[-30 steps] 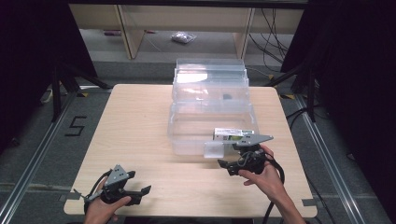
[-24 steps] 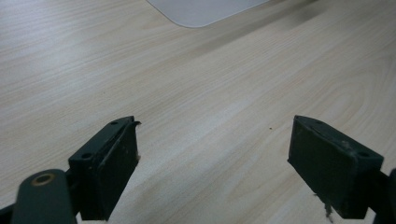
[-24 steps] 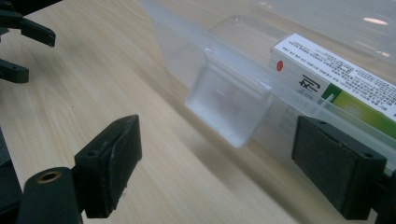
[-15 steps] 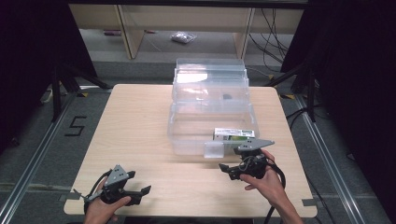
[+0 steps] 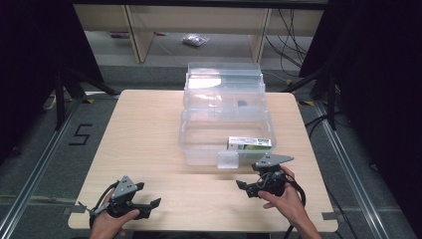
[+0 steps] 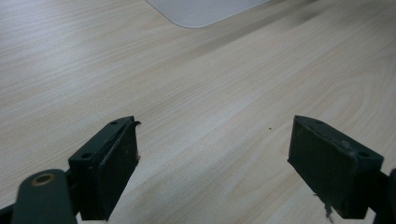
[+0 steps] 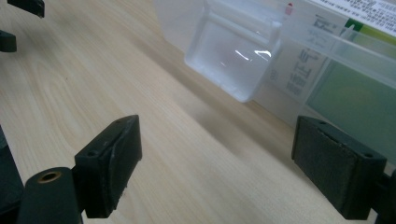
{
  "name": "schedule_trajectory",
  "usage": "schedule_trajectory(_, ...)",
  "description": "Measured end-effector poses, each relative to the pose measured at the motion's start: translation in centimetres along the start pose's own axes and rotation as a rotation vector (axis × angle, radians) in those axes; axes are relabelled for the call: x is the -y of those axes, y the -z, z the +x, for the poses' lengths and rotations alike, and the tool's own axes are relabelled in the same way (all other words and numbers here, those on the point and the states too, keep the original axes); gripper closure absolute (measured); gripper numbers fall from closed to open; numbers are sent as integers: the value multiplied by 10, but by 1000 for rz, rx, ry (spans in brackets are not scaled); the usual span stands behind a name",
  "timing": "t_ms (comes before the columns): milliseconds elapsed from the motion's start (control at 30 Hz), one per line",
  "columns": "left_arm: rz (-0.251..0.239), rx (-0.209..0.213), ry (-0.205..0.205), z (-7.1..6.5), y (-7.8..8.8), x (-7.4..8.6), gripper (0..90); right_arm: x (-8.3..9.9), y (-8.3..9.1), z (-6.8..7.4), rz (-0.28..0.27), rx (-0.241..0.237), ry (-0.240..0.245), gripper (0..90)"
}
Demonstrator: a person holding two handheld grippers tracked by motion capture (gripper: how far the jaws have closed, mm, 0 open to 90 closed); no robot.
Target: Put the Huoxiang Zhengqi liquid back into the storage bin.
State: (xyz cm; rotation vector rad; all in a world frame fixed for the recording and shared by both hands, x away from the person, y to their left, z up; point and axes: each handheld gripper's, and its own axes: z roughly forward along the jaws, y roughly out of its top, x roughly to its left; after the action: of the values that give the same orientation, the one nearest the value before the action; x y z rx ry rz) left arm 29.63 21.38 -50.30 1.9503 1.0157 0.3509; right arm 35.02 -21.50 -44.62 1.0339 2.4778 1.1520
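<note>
A clear plastic box [image 5: 199, 149] stands mid-table with its lid [image 5: 224, 82] swung back. Inside, at the front right, lies a green-and-white carton [image 5: 250, 144], seen through the box wall as carton [image 7: 345, 74]. The box's front latch [image 5: 227, 160] hangs down, and in the right gripper view this latch [image 7: 236, 58] is just ahead. My right gripper [image 5: 244, 189] is open, empty and low over the wood in front of the box; the same goes for it as right gripper [image 7: 217, 163]. My left gripper [image 5: 148, 195] rests open near the front left edge, with bare wood between the jaws of left gripper [image 6: 215, 163].
The wooden table [image 5: 144, 129] has bare room left of the box and along the front. A corner of the box [image 6: 205, 9] shows far ahead of the left jaws. Shelving [image 5: 139, 30] and cables [image 5: 293, 30] lie beyond the table's far edge.
My right gripper has drawn back from the box's front wall toward the table's near edge and lowered. The carton stays in the box. The left gripper has not moved.
</note>
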Motion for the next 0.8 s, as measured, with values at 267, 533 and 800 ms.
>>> schedule_trajectory(267, -4, 3, 2, 0, 0, 0, 152, 7, 0, 0, 5, 3, -2, 170)
schedule_trajectory(533, -4, 4, 2, 0, 0, 0, 152, 17, 2, 1, 29, 2, -40, 170)
schedule_trajectory(800, 3, -2, -3, -1, 0, 0, 152, 26, 3, 1, 35, 8, -48, 170)
